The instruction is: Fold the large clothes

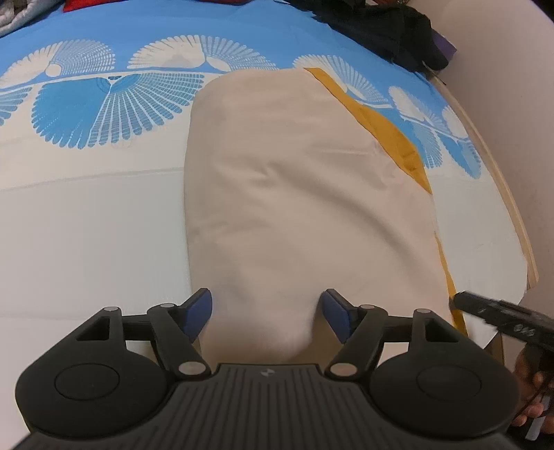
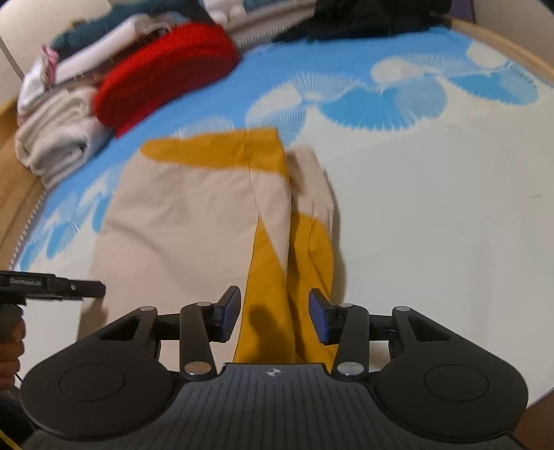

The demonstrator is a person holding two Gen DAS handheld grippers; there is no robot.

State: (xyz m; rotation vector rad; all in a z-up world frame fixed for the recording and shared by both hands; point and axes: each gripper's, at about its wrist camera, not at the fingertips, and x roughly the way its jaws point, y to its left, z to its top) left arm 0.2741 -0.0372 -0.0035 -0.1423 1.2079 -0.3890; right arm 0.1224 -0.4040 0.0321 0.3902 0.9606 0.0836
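A large beige garment [image 1: 304,194] with mustard-yellow panels [image 1: 398,135] lies folded lengthwise on the bed. My left gripper [image 1: 266,313] hovers over its near end, open, with beige cloth showing between the blue pads, which do not press on it. The right gripper's fingers [image 1: 481,306] reach in at the garment's right edge. In the right wrist view the same garment [image 2: 180,214] stretches away, and my right gripper [image 2: 274,316] stands open above a yellow fold [image 2: 266,294], gripping nothing. The left gripper's fingers [image 2: 69,287] show at the left, beside a hand.
The bed sheet [image 1: 86,235] is white near me and blue with fan patterns farther off. A red folded item [image 2: 166,69] and a stack of pale folded clothes [image 2: 59,138] sit at the far left. Dark clothing [image 1: 381,31] lies at the far end. The bed's wooden edge [image 1: 512,214] runs along the right.
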